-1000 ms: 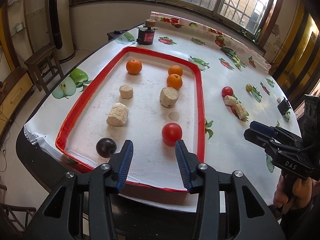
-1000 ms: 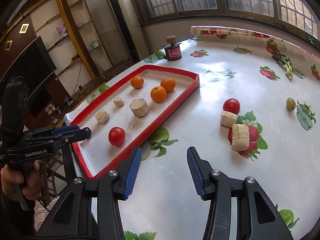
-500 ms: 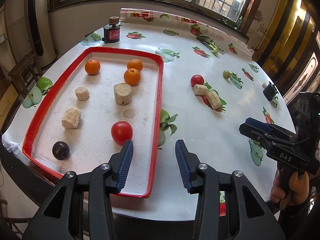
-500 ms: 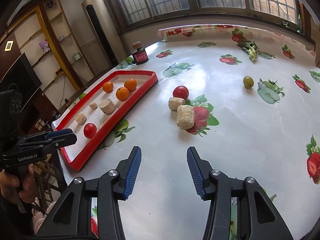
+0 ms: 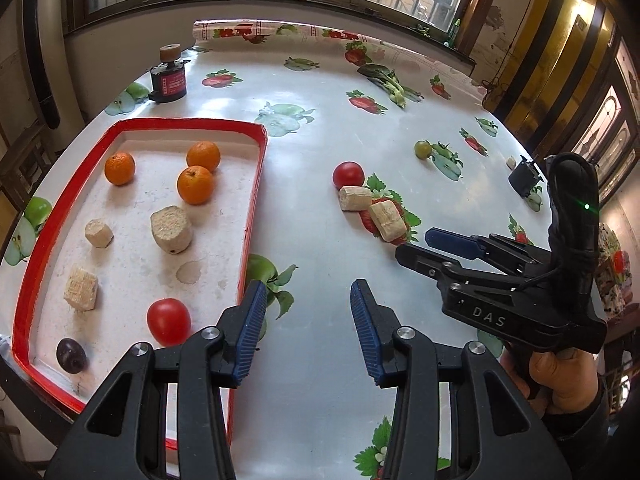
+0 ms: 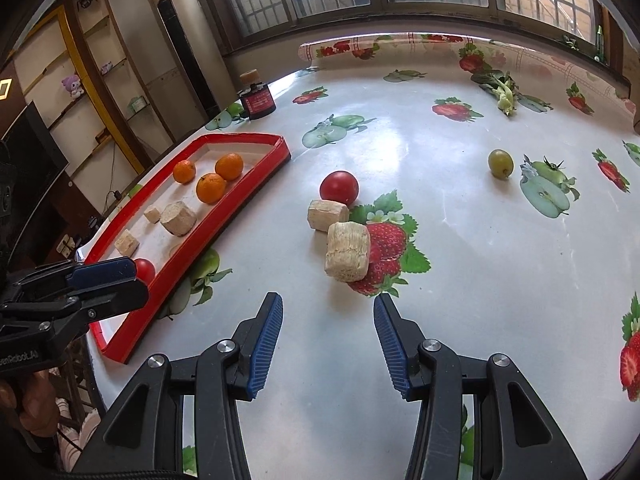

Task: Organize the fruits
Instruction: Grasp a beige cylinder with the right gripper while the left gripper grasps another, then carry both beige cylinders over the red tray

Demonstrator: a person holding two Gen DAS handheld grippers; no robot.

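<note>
Right wrist: tomato (image 6: 145, 269) half hidden

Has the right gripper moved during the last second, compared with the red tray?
Yes. The right gripper has swung away from the red tray toward the tan blocks and the red tomato on the tablecloth, its jaws open.

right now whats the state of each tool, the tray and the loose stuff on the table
left tool: open, empty
right tool: open, empty
red tray: holds three oranges, a tomato, a dark plum, three beige blocks
loose tomato: on the table, outside the tray
two beige blocks: on the table, touching each other
green fruit: on the table, alone
</note>
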